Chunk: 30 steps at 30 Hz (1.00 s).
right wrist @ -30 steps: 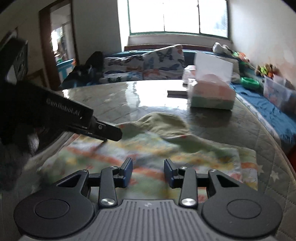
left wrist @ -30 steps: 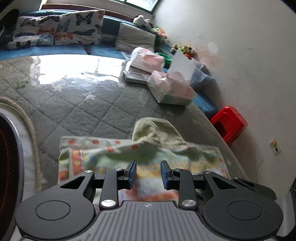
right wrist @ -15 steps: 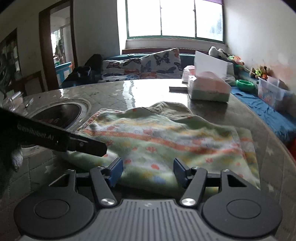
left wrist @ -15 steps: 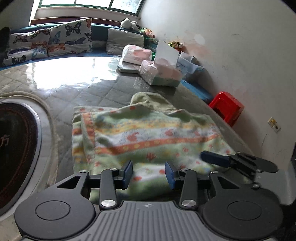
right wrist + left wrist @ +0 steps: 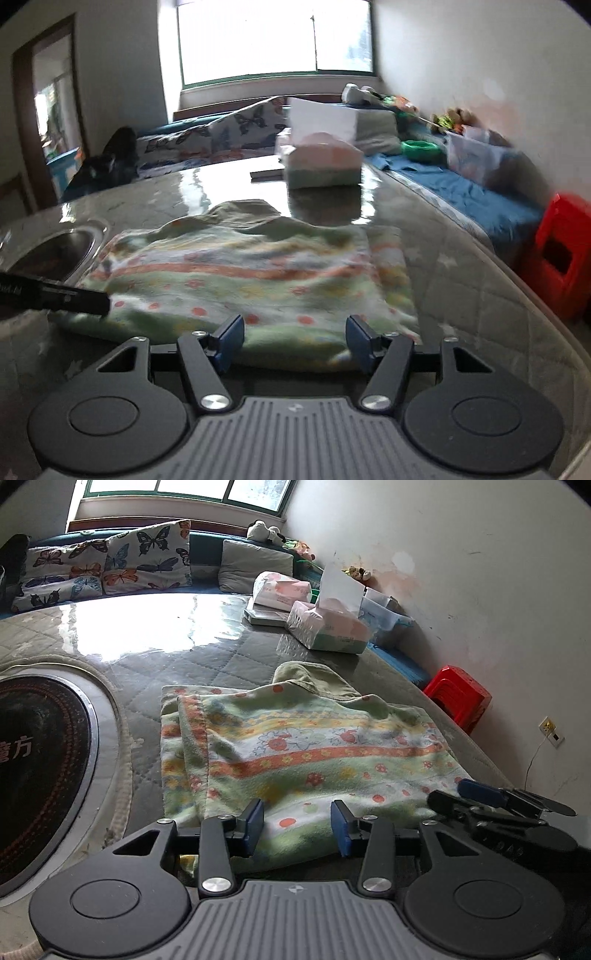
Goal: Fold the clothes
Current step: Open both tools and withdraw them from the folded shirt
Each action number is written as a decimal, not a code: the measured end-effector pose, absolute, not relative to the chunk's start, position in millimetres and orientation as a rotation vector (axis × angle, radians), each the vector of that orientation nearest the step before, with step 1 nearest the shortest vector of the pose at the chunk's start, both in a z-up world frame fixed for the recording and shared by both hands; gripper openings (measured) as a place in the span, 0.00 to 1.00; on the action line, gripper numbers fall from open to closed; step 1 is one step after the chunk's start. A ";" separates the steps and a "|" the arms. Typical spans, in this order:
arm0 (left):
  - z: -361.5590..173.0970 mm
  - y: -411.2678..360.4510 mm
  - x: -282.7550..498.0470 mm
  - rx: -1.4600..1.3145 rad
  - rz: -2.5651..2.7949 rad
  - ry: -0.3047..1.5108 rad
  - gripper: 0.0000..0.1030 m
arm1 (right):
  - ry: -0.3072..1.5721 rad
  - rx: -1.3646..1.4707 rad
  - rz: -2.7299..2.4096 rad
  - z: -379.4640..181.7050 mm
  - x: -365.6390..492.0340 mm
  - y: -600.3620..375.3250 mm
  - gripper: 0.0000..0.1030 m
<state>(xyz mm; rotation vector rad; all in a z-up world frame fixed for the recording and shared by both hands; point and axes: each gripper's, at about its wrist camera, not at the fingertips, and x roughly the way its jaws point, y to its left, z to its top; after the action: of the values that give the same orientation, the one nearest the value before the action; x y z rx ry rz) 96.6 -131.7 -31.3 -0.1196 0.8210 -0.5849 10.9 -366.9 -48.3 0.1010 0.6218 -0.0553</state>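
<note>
On the quilted grey table point(image 5: 229, 664), a folded green patterned garment point(image 5: 295, 749) lies flat, filling the centre of both wrist views, with an olive piece point(image 5: 314, 675) poking out at its 12 o'clock edge. A tissue box point(image 5: 328, 627) stands farther off at 1 o'clock. The left gripper point(image 5: 297, 823) hangs at the garment's 6 o'clock edge, jaws parted and holding nothing. The right gripper point(image 5: 295, 339) sits likewise, jaws wider apart, empty.

The right gripper point(image 5: 294, 338) hangs spread wide at the near edge of the folded patterned garment point(image 5: 258, 273) on the tabletop point(image 5: 461, 280).
</note>
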 end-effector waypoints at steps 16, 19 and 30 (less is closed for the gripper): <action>-19.6 -122.3 64.0 -0.029 -0.568 0.772 0.94 | 0.587 0.134 -0.076 -46.5 -12.5 -350.1 1.00; -21.1 -117.0 58.6 -0.027 -0.561 0.776 0.97 | 0.596 0.142 -0.077 -47.1 -15.2 -345.8 1.00; -24.6 -96.2 42.6 -0.053 -0.522 0.806 1.00 | 0.617 0.162 -0.076 -48.1 -25.5 -333.4 1.00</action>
<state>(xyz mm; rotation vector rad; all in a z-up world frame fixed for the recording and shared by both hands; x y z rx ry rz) 42.6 -96.2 -24.6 -0.0532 0.8064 -0.5219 -25.5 -333.4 -48.1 0.1616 0.6168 -0.0762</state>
